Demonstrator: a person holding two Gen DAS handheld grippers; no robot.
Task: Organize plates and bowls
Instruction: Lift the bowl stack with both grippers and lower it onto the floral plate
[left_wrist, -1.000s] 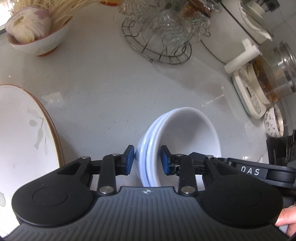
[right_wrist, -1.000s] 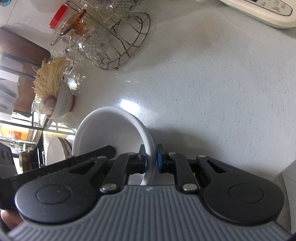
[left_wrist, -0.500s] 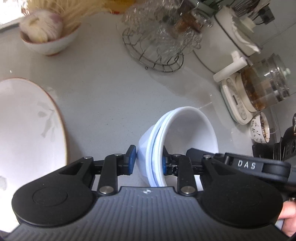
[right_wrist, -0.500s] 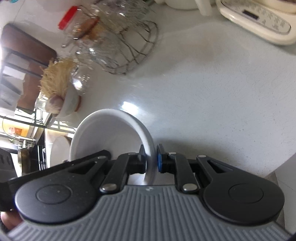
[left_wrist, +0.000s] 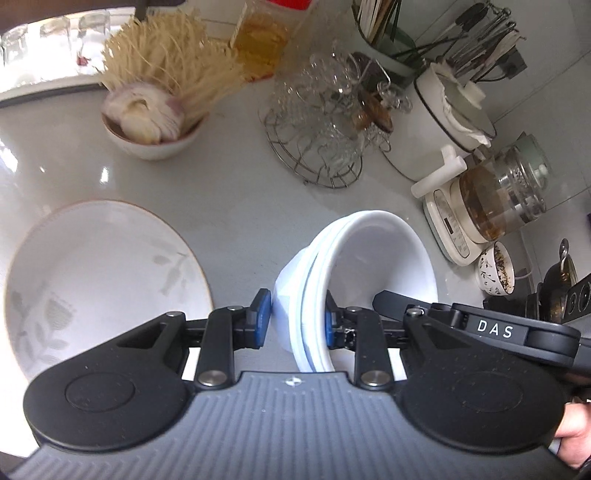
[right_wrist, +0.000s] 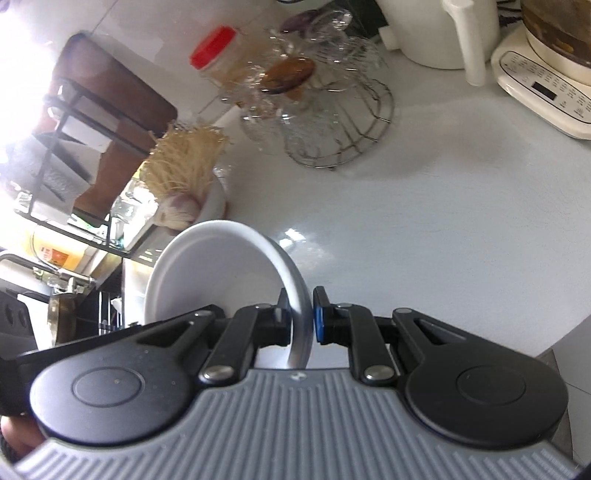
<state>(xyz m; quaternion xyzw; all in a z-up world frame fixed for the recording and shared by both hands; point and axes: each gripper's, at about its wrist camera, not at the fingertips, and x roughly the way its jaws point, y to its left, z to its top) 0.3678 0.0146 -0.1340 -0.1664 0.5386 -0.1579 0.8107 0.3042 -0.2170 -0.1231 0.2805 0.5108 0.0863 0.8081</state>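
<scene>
A nested stack of white bowls (left_wrist: 369, 258) hangs tilted above the grey counter, held from both sides. My left gripper (left_wrist: 295, 321) is shut on the stack's left wall, with one blue pad outside and one inside. In the right wrist view, my right gripper (right_wrist: 301, 319) is shut on the rim of the same bowls (right_wrist: 221, 273). The right tool's black arm (left_wrist: 491, 328) crosses the lower right of the left wrist view. A large white plate (left_wrist: 103, 273) with a leaf pattern and a brown rim lies on the counter to the left.
At the back stand a bowl of garlic and dry noodles (left_wrist: 151, 125), a wire basket of glassware (left_wrist: 321, 147), a white pot (left_wrist: 443, 122), a glass kettle on its base (left_wrist: 498, 199) and a small patterned cup (left_wrist: 495, 271). A dish rack (right_wrist: 66, 155) is at the left.
Both grippers have risen with the bowl stack held between them. The counter looks farther off, and more of the back row and the plate has come into view.
</scene>
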